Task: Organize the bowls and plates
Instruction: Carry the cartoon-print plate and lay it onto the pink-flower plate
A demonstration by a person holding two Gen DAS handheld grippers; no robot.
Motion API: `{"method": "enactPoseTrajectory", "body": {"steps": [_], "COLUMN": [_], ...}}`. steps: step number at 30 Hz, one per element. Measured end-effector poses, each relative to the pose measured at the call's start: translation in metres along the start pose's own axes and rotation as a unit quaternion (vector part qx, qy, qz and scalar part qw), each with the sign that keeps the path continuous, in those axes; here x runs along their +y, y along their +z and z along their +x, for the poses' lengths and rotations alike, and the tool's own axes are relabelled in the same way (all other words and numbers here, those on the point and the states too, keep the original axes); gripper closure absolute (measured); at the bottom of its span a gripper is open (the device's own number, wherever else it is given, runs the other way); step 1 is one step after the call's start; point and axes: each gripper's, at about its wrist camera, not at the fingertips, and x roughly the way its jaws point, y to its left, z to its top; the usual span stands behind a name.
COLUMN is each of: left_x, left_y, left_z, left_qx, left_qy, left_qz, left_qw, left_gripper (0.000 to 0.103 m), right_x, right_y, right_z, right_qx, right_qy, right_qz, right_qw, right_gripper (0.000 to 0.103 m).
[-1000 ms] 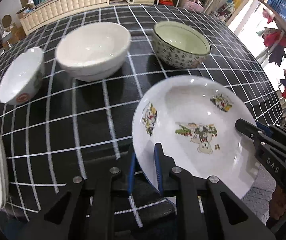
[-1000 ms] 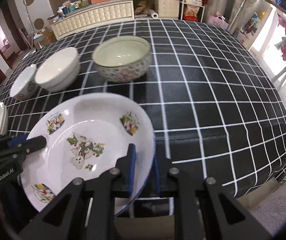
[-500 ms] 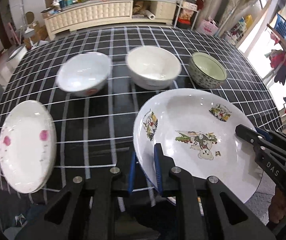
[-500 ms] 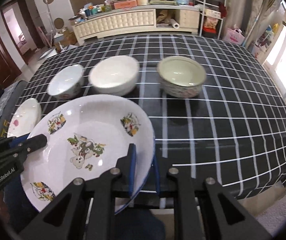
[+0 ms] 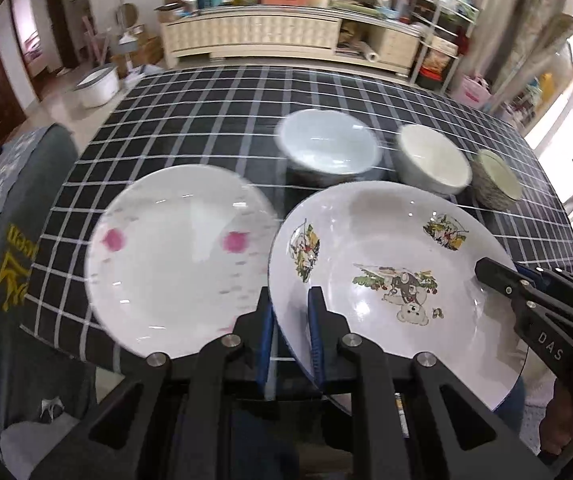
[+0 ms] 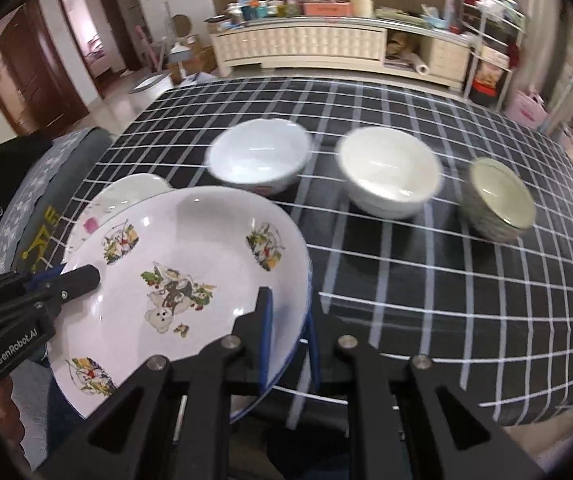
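Both grippers hold a large white cartoon plate in the air above the table's near edge. My left gripper is shut on its left rim; my right gripper is shut on its right rim. The right gripper also shows in the left wrist view, and the left one in the right wrist view. A white plate with pink spots lies on the table left of the held plate, partly hidden under it in the right wrist view. Three bowls stand in a row behind: a white bowl, a cream bowl and a patterned bowl.
The table wears a black cloth with white grid lines. A grey chair back stands at the table's left edge. A long cream sideboard full of items runs along the far wall.
Both grippers have carried the cartoon plate left and back from the table. The pink-spotted plate has come fully into the left wrist view, and the bowls have shifted right and farther off.
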Motion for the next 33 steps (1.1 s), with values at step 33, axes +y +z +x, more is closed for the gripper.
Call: {"method": "enactPoseTrajectory", "body": {"steps": [33], "left_x": [0.156], "left_y": [-0.014], "left_z": [0.031], "left_qx": [0.011], "left_qy": [0.01], "left_qz": [-0.075], "left_qw": [0.9971], "left_gripper": [0.088], "right_x": [0.117], "right_y": [0.018], "right_z": [0.078], "right_qx": [0.059], "right_qy": [0.0], "right_qz": [-0.065], "right_qw": [0.996], "right_gripper": [0.083]}}
